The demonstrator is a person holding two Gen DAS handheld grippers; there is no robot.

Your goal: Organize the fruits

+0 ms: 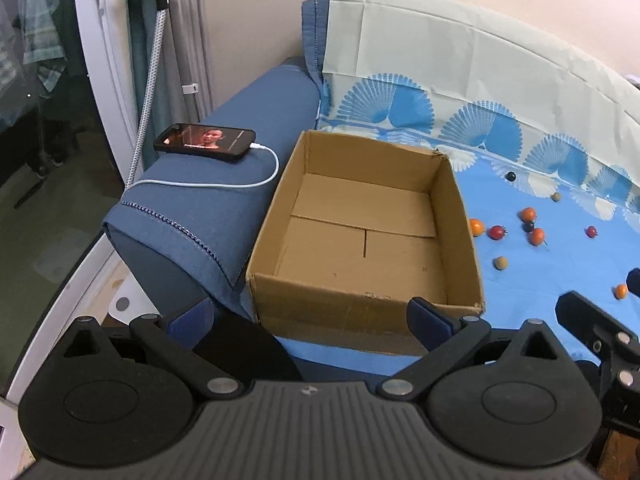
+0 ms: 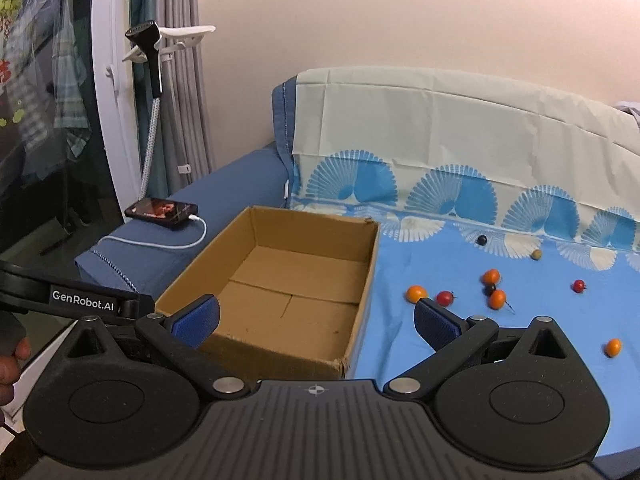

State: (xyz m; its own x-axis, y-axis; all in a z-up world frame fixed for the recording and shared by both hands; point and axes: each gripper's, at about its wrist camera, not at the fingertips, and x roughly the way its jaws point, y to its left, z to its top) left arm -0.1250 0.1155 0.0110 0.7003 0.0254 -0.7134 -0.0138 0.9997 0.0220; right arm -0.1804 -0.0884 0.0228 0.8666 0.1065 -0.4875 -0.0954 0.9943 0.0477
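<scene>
An empty open cardboard box [image 1: 362, 236] [image 2: 280, 280] sits on a blue cloth [image 2: 440, 340] spread over a sofa. To its right several small fruits lie scattered: an orange one [image 1: 476, 227] [image 2: 416, 293], a red one [image 1: 497, 232] [image 2: 445, 298], more orange ones [image 2: 491, 277] [image 2: 613, 347], dark ones [image 1: 510, 176] [image 2: 482, 240] and olive ones [image 1: 500, 263] [image 2: 536, 255]. My left gripper [image 1: 310, 318] hangs open in front of the box's near wall, holding nothing. My right gripper [image 2: 316, 320] is open too, near the box's front right corner.
A phone [image 1: 205, 142] [image 2: 161, 213] with a white cable lies on the sofa's blue armrest [image 1: 224, 200], left of the box. A glass door, curtain and steamer hose [image 1: 150, 92] stand at the left. The cloth drapes up the sofa back [image 2: 460, 140].
</scene>
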